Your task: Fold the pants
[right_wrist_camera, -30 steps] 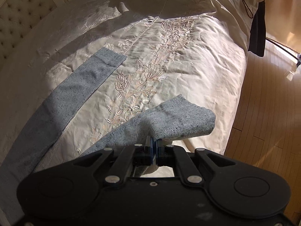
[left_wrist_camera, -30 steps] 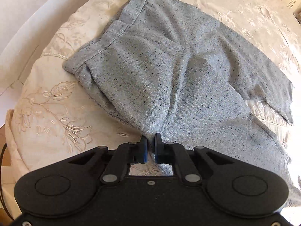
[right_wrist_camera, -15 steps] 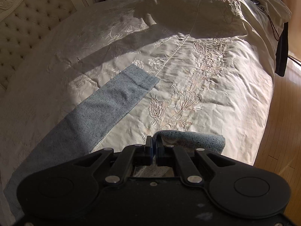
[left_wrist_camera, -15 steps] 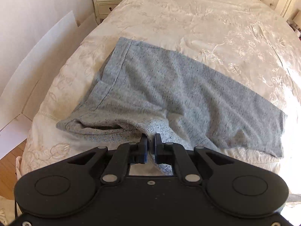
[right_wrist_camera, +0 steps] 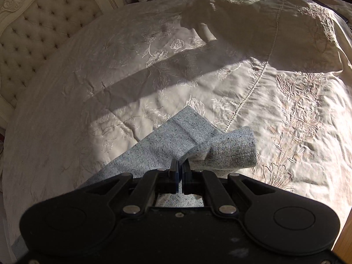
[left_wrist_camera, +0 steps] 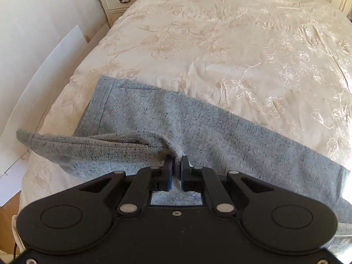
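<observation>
Both grippers pinched pants [left_wrist_camera: 220, 132] | left gripper [left_wrist_camera: 175, 165] waist-side fold, right gripper [right_wrist_camera: 180, 168] leg hem | lifted to lay one leg over the other

In the lower middle of the frame the right gripper [right_wrist_camera: 180, 165] pinches the end of one leg of the grey pants [right_wrist_camera: 167, 145]. This leg end bends to the right, above the other leg, which lies flat on the cream bedspread [right_wrist_camera: 297, 114]. A padded headboard [right_wrist_camera: 37, 28] is at the upper left.
</observation>
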Demonstrator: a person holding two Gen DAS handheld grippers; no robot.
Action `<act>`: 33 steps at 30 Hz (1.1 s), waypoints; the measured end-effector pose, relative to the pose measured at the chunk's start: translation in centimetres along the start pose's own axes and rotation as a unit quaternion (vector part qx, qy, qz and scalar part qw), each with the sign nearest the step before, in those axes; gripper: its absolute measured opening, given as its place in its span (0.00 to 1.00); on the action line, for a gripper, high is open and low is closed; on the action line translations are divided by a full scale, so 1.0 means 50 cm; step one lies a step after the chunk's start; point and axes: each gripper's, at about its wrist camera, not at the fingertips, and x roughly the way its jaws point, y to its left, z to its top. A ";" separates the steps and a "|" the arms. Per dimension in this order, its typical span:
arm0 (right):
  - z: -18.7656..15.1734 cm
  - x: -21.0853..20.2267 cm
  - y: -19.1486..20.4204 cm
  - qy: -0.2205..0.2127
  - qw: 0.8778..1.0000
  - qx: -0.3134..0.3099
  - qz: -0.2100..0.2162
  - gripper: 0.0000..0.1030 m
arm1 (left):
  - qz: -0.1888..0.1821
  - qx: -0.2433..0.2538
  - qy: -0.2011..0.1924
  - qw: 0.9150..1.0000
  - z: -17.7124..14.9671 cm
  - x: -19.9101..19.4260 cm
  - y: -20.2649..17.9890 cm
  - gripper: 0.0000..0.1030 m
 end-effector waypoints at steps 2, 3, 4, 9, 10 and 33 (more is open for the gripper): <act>0.024 0.036 0.010 0.004 1.000 -0.001 0.002 0.04 | 0.007 -0.003 0.004 1.000 0.020 0.025 -0.025 0.10; 0.034 0.054 0.016 0.006 1.000 -0.002 0.002 0.04 | 0.012 -0.001 0.005 1.000 0.030 0.039 -0.038 0.10; 0.046 0.076 0.023 0.009 1.000 -0.004 0.003 0.04 | 0.017 0.002 0.007 1.000 0.038 0.052 -0.051 0.10; 0.078 0.162 0.045 0.030 1.000 -0.008 -0.002 0.04 | 0.048 0.025 0.019 0.998 0.070 0.122 -0.114 0.10; 0.083 0.177 0.049 0.036 0.999 -0.010 -0.004 0.04 | 0.055 0.027 0.022 0.998 0.076 0.136 -0.123 0.10; 0.165 0.320 0.066 0.050 0.998 -0.042 0.013 0.12 | 0.073 -0.034 0.073 0.994 0.140 0.298 -0.163 0.11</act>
